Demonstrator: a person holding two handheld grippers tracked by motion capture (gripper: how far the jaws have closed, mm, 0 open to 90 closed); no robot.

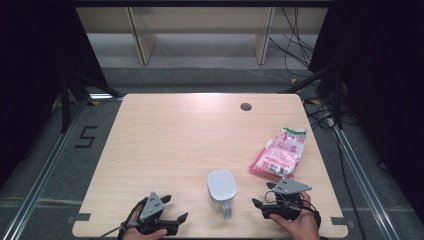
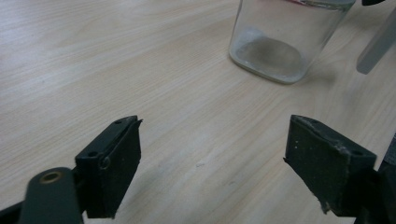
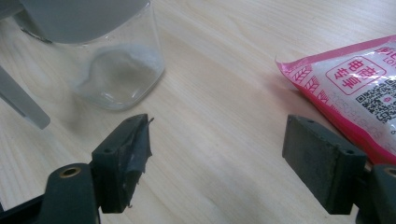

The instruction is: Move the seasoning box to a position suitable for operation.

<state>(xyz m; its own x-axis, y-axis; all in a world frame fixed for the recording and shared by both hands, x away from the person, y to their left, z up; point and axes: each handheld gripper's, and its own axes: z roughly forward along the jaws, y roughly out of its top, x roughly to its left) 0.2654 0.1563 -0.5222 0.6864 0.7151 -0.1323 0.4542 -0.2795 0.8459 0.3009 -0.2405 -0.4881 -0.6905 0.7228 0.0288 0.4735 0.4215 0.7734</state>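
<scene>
A clear jar with a white lid [image 1: 221, 186] [image 2: 280, 37] [image 3: 100, 60] stands near the table's front edge, a grey handle sticking out toward me. A pink and white packet [image 1: 280, 152] [image 3: 362, 88] lies flat to its right. My left gripper [image 1: 172, 209] [image 2: 212, 170] rests open on the wood to the left of the jar, nothing between its jaws. On the other side of the jar my right gripper [image 1: 261, 206] [image 3: 217, 168] is open too, its jaws over bare wood between jar and packet.
The wooden table [image 1: 190, 135] has a small round cable hole [image 1: 245, 106] at the back right. Dark curtains and stands flank both sides, and cables run on the floor beyond the far right corner.
</scene>
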